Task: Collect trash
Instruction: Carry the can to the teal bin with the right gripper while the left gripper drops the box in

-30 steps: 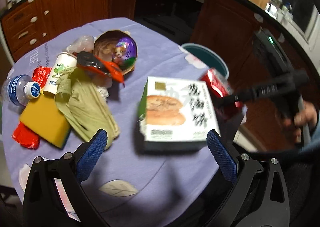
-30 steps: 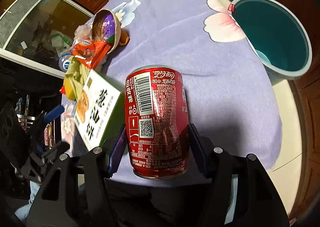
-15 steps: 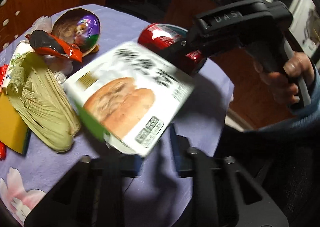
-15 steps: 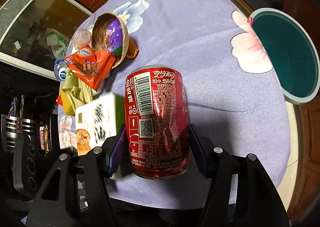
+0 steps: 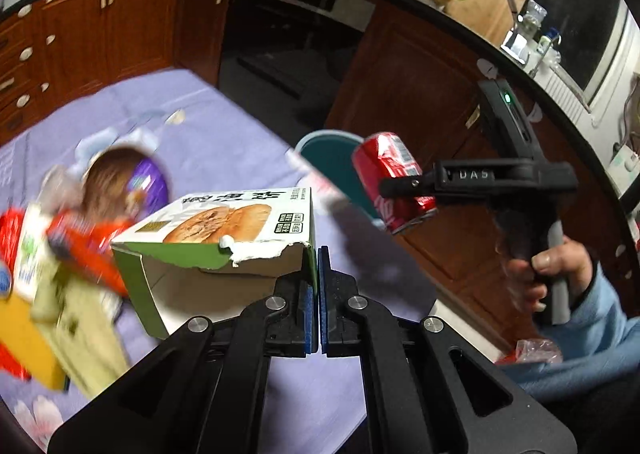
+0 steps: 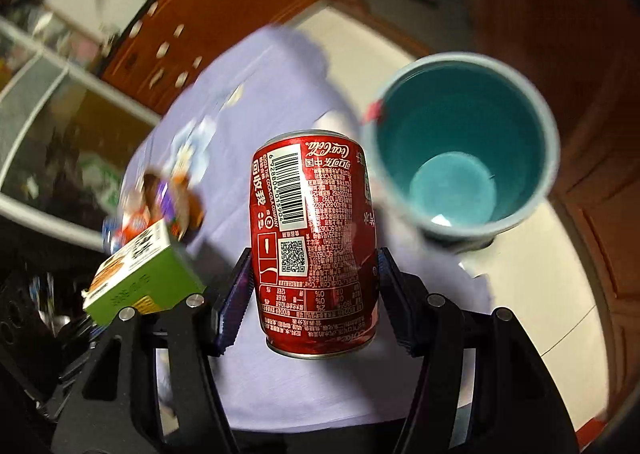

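Observation:
My left gripper point(image 5: 319, 266) is shut on the right wall of an open green and white food box point(image 5: 224, 230) and holds it above the purple tablecloth point(image 5: 224, 126). The box also shows at the lower left of the right wrist view point(image 6: 140, 270). My right gripper point(image 6: 314, 274) is shut on a red Coca-Cola can point(image 6: 314, 238) and holds it in the air just left of the teal trash bin point(image 6: 464, 154). In the left wrist view the can point(image 5: 394, 178) hangs in front of the bin point(image 5: 332, 158), beyond the table's edge.
More trash lies blurred at the table's far left: a brown bowl with a purple lid point(image 5: 128, 182), an orange wrapper point(image 5: 88, 246), a green bag point(image 5: 80, 314), a yellow pad point(image 5: 24, 338). Wooden cabinets point(image 5: 92, 26) stand behind. The bin stands on the pale floor point(image 6: 540, 294).
My left gripper has closed on the box's wall and lifted the box off the table. My right gripper has carried the can toward the bin.

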A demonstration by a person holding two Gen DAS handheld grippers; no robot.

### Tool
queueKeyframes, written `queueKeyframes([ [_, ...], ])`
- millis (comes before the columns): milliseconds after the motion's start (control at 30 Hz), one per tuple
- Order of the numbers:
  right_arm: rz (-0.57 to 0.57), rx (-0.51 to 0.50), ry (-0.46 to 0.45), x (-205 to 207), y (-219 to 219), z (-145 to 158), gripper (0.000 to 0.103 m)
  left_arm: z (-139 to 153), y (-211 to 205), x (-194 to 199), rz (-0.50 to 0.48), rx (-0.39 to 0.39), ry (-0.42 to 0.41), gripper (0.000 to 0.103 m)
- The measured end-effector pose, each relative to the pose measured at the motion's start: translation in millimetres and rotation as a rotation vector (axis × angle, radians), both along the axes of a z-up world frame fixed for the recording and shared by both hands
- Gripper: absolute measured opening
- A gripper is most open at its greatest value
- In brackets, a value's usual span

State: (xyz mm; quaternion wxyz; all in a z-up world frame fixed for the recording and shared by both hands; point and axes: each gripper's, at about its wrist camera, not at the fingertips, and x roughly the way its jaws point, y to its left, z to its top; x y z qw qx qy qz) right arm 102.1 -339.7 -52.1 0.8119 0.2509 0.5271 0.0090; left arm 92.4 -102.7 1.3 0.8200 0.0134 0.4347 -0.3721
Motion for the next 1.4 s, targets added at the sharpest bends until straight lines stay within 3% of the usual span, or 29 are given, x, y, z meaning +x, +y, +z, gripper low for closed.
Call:
queueKeyframes([
  [133,-0.119,0.011,-0.035,-5,-60,2,0.058,5,-54,14,-0.036,0.016,-0.007,0.002],
  [333,-0.248,0.025,-0.031,-8,-127,-15,0.058,7,-143,35,-0.165,0.05,-0.035,0.002],
  [567,-0.307,0.034,0.028,-9,-169,-40,0.058,-44,-226,62,-0.259,0.105,0.057,0.003],
  [800,-0.295,0.03,0.058,3,-181,-55,0.058,-91,-244,83,-0.247,0.181,0.152,0.013],
  [833,-0.29,0.028,0.062,4,-180,-56,0.058,-94,-243,85,-0.243,0.187,0.155,0.023],
  [867,-0.283,0.026,0.066,7,-178,-58,0.058,-97,-239,87,-0.231,0.197,0.158,0.04],
  [900,-0.277,0.024,0.068,9,-176,-59,0.058,-97,-236,88,-0.218,0.199,0.154,0.046],
  [1100,-0.241,0.0,0.091,21,-163,-66,0.058,-93,-218,92,-0.168,0.21,0.125,0.073],
  [1167,-0.226,-0.017,0.098,26,-157,-67,0.058,-88,-220,89,-0.147,0.218,0.113,0.088],
  [1233,-0.207,-0.036,0.101,32,-150,-66,0.058,-83,-206,88,-0.109,0.223,0.089,0.096],
  [1367,-0.178,-0.09,0.115,43,-131,-66,0.058,-75,-177,83,-0.053,0.229,0.067,0.099],
  [1400,-0.176,-0.102,0.123,45,-127,-67,0.065,-74,-173,82,-0.046,0.227,0.067,0.099],
])
